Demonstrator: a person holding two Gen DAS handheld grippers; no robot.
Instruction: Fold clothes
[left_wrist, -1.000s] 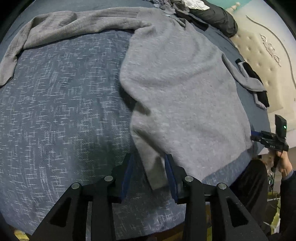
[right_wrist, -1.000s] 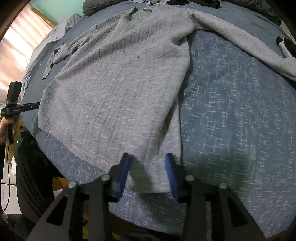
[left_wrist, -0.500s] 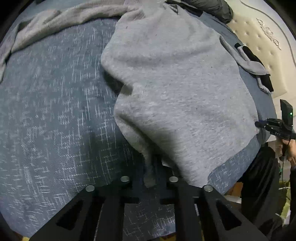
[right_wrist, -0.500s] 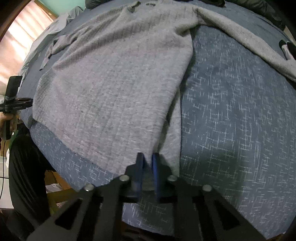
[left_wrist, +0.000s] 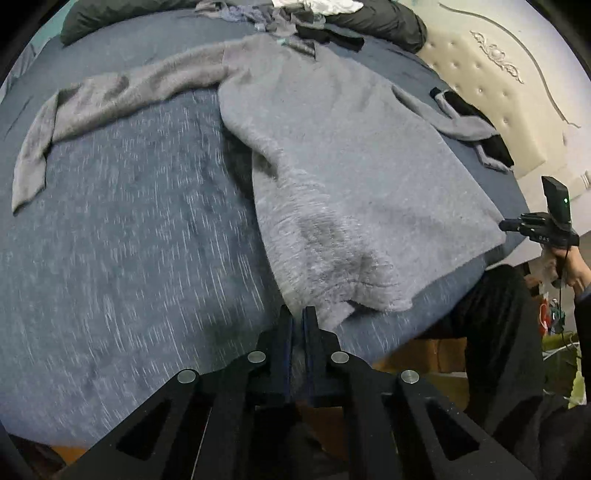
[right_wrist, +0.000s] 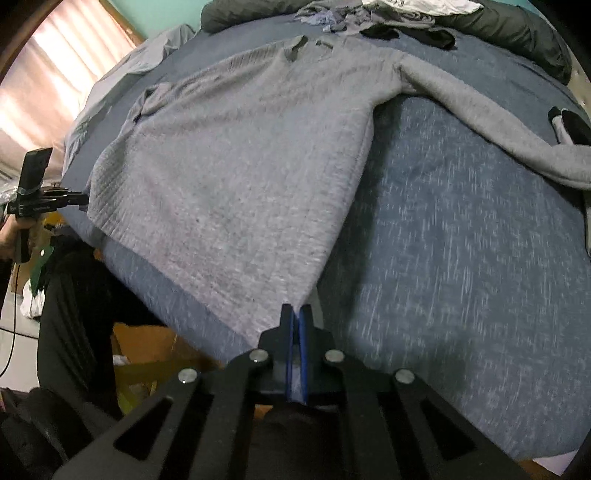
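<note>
A gray sweater (left_wrist: 343, 166) lies long on the blue bed (left_wrist: 122, 258), collar far away, bottom edge near. The left gripper (left_wrist: 297, 314) and right gripper (right_wrist: 295, 312) each have fingers pinched tight on a bottom corner. One sleeve (left_wrist: 110, 99) stretches sideways.

The left tool (left_wrist: 298, 322) pinches the hem corner of the grey sweater (left_wrist: 343, 166). The sweater lies spread on the blue bed (left_wrist: 122, 258).
</note>
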